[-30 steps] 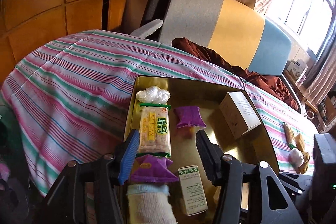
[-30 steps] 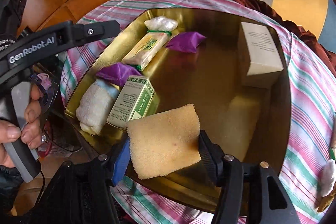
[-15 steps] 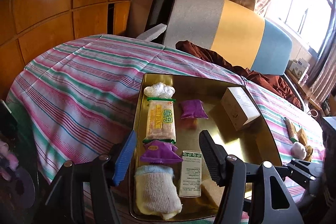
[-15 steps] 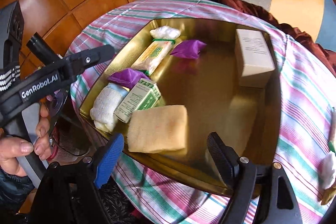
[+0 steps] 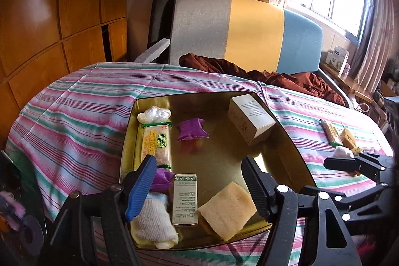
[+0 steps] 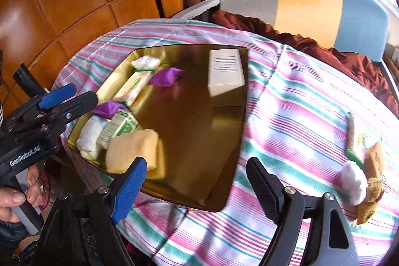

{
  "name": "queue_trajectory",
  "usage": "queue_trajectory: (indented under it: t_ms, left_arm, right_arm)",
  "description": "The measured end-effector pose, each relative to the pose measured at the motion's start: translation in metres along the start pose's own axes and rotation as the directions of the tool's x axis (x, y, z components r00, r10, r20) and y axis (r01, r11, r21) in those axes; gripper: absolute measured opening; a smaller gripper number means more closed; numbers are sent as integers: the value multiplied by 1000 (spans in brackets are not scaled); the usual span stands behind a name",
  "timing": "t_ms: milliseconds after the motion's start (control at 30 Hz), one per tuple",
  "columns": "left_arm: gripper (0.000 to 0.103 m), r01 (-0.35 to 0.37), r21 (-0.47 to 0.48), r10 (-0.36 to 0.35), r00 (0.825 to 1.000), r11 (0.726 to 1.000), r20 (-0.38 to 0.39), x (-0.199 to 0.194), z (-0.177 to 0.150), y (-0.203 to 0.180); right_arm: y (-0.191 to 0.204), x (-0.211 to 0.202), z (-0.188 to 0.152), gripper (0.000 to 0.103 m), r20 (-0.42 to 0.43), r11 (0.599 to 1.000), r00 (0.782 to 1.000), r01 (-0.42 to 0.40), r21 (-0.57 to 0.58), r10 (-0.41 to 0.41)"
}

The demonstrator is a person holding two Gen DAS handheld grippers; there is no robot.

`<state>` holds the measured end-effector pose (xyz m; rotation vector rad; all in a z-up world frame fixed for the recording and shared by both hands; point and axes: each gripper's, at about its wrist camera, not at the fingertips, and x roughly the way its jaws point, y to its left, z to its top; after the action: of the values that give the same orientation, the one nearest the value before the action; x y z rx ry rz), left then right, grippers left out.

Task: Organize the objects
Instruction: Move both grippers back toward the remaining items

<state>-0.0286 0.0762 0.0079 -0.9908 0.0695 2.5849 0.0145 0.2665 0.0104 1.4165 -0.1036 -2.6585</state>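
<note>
A gold tray (image 5: 219,156) (image 6: 199,146) lies on the striped tablecloth. In it are a yellow sponge (image 5: 228,210) (image 6: 133,150), a green and white box (image 5: 185,198) (image 6: 119,129), a white rolled cloth (image 5: 153,223) (image 6: 89,138), purple pouches (image 5: 192,132) (image 6: 165,76), a cracker pack (image 5: 156,146) (image 6: 136,86) and a beige box (image 5: 250,119) (image 6: 225,70). My left gripper (image 5: 197,188) is open and empty over the tray's near end. My right gripper (image 6: 193,193) is open and empty above the tray's near right edge.
On the cloth to the right lie a snack bar (image 6: 351,131), a small sponge piece (image 6: 374,158), a white cotton ball (image 6: 352,181) and a brown piece (image 6: 369,201). A padded headboard (image 5: 244,29) and brown fabric (image 5: 274,76) are behind. Wooden panels (image 5: 49,29) stand left.
My right gripper let go of the yellow sponge in the tray, opened, and pulled back and to the right. My left gripper rose and drew back from the tray.
</note>
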Motion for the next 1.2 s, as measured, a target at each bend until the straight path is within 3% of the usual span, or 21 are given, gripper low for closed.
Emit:
queue_trajectory:
  t_ms: [200, 400, 533, 667, 733, 833, 900, 1033, 1200]
  left_arm:
    - [77, 34, 64, -33, 999, 997, -7, -1, 2, -25]
    - [77, 75, 126, -72, 997, 989, -24, 4, 2, -55]
    - [77, 115, 158, -109, 993, 981, -46, 10, 2, -78]
    - [77, 160, 204, -149, 987, 966, -66, 15, 2, -105]
    - [77, 180, 221, -165, 983, 958, -85, 20, 1, -120]
    - [77, 209, 250, -185, 976, 945, -116, 29, -1, -144]
    - [77, 232, 265, -200, 969, 936, -141, 36, -3, -161]
    - [77, 300, 272, -250, 947, 914, -203, 51, -6, -194]
    - [74, 381, 218, -311, 904, 899, -294, 76, -8, -230]
  right_arm:
    - [-56, -19, -8, 83, 15, 991, 995, 93, 95, -95]
    - [-130, -41, -18, 83, 11, 952, 975, 214, 216, -222]
    - [-186, -60, -28, 83, 7, 902, 950, 294, 316, -312]
    - [-245, -74, -49, 83, -3, 810, 915, 358, 464, -403]
    - [-272, -79, -67, 83, -6, 745, 910, 344, 571, -415]
    - [-307, -83, -93, 83, -17, 631, 936, 251, 734, -353]
    - [-317, -90, -102, 84, 12, 581, 937, 206, 787, -349]
    - [-326, -87, -111, 84, 5, 540, 953, 167, 825, -302]
    - [-324, -83, -112, 84, -3, 549, 962, 158, 821, -273]
